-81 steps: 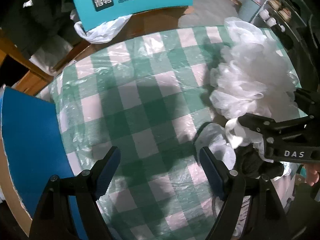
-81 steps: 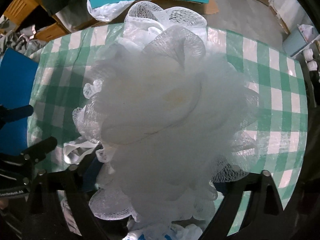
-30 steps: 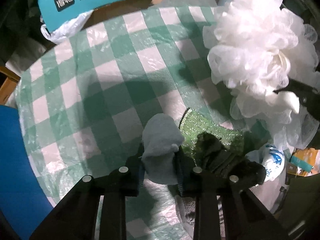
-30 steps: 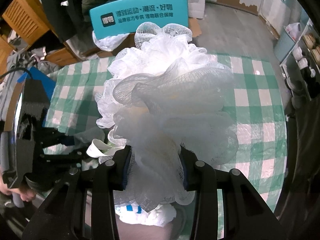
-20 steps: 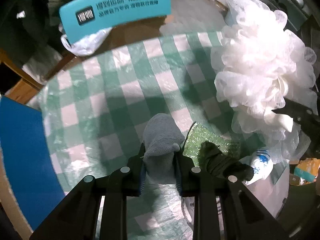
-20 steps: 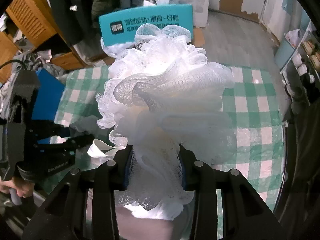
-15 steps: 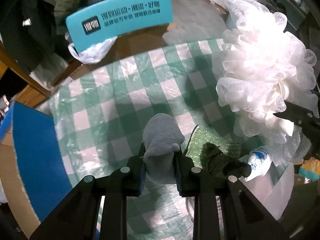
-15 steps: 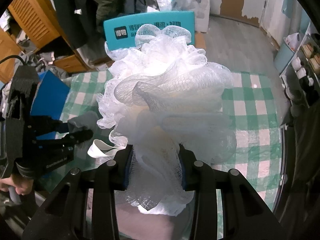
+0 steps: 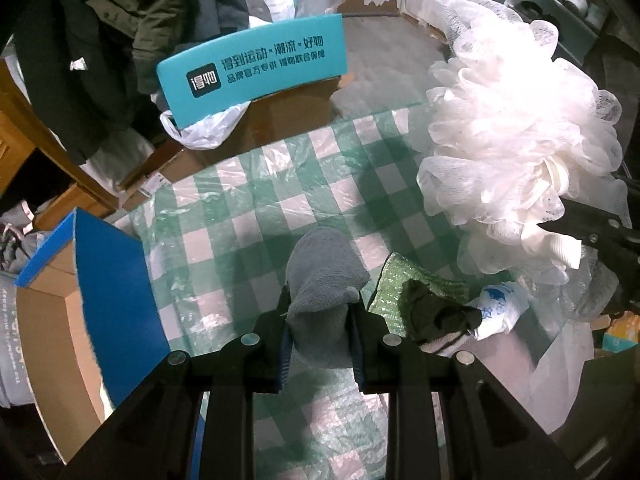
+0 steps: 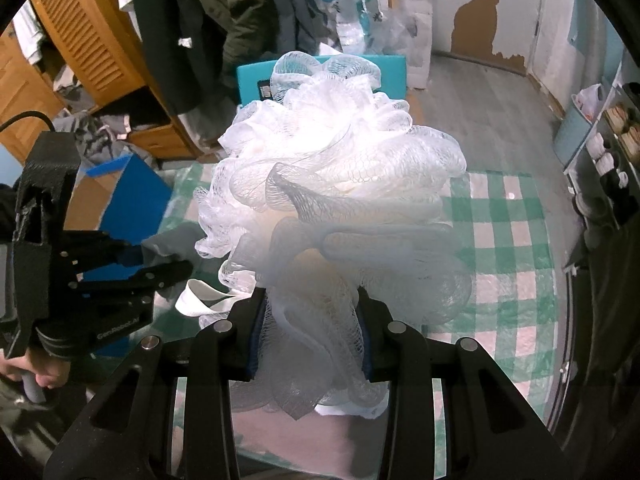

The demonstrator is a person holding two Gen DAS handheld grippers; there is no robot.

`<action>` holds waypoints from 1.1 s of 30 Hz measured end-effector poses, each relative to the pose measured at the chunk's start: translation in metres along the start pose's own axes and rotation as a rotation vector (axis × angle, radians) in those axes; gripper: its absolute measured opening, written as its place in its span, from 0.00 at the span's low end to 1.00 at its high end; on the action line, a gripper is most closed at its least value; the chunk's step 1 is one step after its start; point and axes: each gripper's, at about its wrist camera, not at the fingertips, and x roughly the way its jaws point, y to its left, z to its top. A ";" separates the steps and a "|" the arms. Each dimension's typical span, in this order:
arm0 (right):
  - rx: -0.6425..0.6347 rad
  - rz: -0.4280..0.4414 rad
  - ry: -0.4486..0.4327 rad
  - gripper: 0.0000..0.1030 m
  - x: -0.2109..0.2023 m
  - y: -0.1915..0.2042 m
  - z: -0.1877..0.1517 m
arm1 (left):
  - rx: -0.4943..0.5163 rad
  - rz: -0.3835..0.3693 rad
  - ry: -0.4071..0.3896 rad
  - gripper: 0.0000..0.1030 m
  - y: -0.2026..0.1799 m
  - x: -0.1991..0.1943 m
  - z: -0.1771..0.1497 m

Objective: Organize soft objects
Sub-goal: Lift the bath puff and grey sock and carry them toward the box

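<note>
Both grippers hold soft things above the checked worktop.
The left gripper (image 9: 322, 334) is clenched on a grey fleecy cloth (image 9: 324, 280); the right gripper (image 10: 312, 340) grasps a white mesh bath pouf (image 10: 332, 200). Below on the green-and-white checked worktop (image 9: 256, 216) lie a green scouring pad (image 9: 394, 280) and a dark sock (image 9: 436, 312).

A grey wood-plank floor (image 10: 480, 112) fills the upper right of the right wrist view, meeting a white wall (image 10: 480, 4) whose paint has peeled to brown patches. At upper left stands an orange-brown louvered wooden cabinet (image 10: 80, 40), with dark coats (image 10: 224, 12) hanging beside it. The bench (image 9: 280, 200) wears a green-and-white checked cloth under clear plastic. A shelf with cups (image 10: 608, 148) lines the right edge.
</note>
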 end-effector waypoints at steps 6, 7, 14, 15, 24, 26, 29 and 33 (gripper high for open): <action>-0.017 0.017 -0.017 0.34 -0.006 0.007 0.001 | 0.001 0.003 -0.034 0.24 0.006 -0.018 -0.005; -0.020 0.019 -0.020 0.34 -0.007 0.008 0.001 | -0.002 0.004 -0.038 0.24 0.008 -0.021 -0.006; -0.043 0.035 -0.044 0.33 -0.014 0.020 0.003 | -0.014 0.003 -0.069 0.24 0.018 -0.036 -0.011; -0.046 0.039 -0.046 0.33 -0.014 0.022 0.004 | -0.016 0.006 -0.071 0.24 0.021 -0.038 -0.012; -0.083 0.067 -0.067 0.33 -0.021 0.043 0.008 | -0.048 0.021 -0.087 0.24 0.044 -0.054 -0.022; -0.095 0.074 -0.071 0.33 -0.022 0.050 0.010 | -0.056 0.025 -0.099 0.24 0.050 -0.062 -0.024; -0.116 0.090 -0.074 0.33 -0.022 0.062 0.013 | -0.063 0.035 -0.112 0.24 0.058 -0.069 -0.027; -0.138 0.107 -0.073 0.33 -0.020 0.078 0.017 | -0.080 0.048 -0.121 0.24 0.071 -0.076 -0.034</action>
